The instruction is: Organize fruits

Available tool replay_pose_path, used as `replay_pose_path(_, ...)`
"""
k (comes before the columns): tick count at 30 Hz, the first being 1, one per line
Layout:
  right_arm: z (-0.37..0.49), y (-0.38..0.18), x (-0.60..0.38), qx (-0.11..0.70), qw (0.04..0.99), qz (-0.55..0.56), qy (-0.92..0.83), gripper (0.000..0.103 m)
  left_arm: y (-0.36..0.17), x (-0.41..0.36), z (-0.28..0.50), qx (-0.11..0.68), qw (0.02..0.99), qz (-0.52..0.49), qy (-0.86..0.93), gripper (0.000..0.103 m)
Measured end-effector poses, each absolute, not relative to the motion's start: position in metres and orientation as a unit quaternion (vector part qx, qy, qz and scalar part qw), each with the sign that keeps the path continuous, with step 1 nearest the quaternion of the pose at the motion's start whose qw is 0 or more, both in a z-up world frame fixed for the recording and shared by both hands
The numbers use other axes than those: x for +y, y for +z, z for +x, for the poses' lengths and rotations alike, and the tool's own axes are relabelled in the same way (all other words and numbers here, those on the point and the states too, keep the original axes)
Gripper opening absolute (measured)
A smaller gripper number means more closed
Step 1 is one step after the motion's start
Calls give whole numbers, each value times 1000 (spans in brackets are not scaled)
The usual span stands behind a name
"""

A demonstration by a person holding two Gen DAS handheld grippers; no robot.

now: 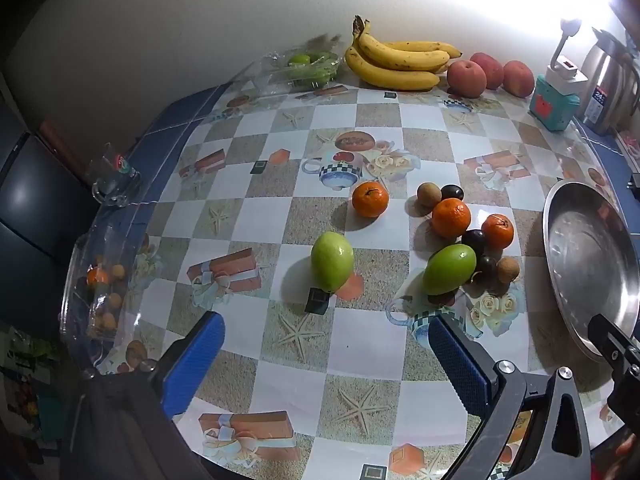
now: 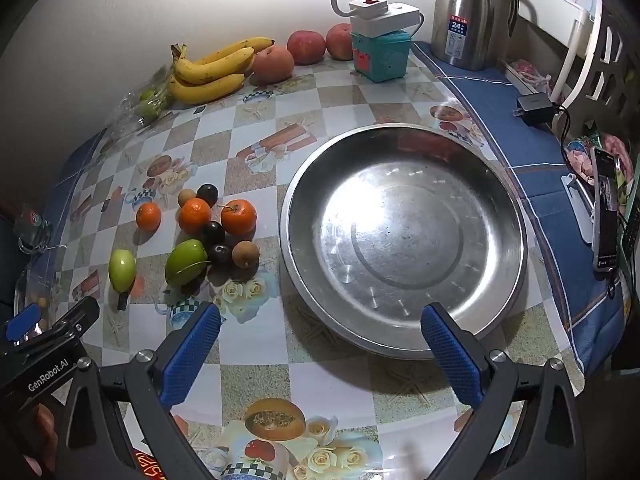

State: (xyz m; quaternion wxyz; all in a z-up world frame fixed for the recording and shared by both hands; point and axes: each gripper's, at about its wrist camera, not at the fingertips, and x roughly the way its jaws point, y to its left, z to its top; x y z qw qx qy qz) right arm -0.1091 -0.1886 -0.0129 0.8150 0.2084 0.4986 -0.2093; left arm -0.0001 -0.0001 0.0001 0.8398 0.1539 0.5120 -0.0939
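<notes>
Checkered cloth printed with starfish, teapots and gift boxes covers the surface (image 1: 360, 344) under both of my claws, with a pale wall behind it. Loose fruit lies in a cluster near the middle: one green fruit (image 1: 332, 266) lies alone, and a second green fruit (image 1: 449, 269) sits just beside a knot of smaller pieces. Three oranges are there, one orange (image 1: 370, 199) set apart to the left and two oranges (image 1: 451, 217) close together, with small dark round fruits (image 1: 474, 240) and small brown round fruits (image 1: 508, 269) touching or nearly touching them. To the right of the cluster stands a wide steel basin (image 2: 496, 200), holding nothing. My left claw (image 1: 324, 364) hangs above the cloth just short of the lone green fruit, its blue pads spread wide with only cloth between them. My right claw (image 2: 320, 344) is equally wide, tilted down over the near rim of the basin, gripping nothing. Against the wall lie a bunch of bananas (image 1: 396, 60), three reddish apples (image 1: 490, 73) and a clear bag of green fruit (image 1: 308, 66). Farther right stand a teal box (image 2: 380, 56) with a white power strip (image 2: 380, 14) on top and a steel thermos jug (image 2: 466, 12).
</notes>
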Motion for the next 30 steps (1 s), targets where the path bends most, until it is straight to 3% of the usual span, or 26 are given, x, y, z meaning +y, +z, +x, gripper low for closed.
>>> replay_pose_path(30,-110,-13,-190,497,815,210,-209,100,-4,3,1,517,839,144,-93,103)
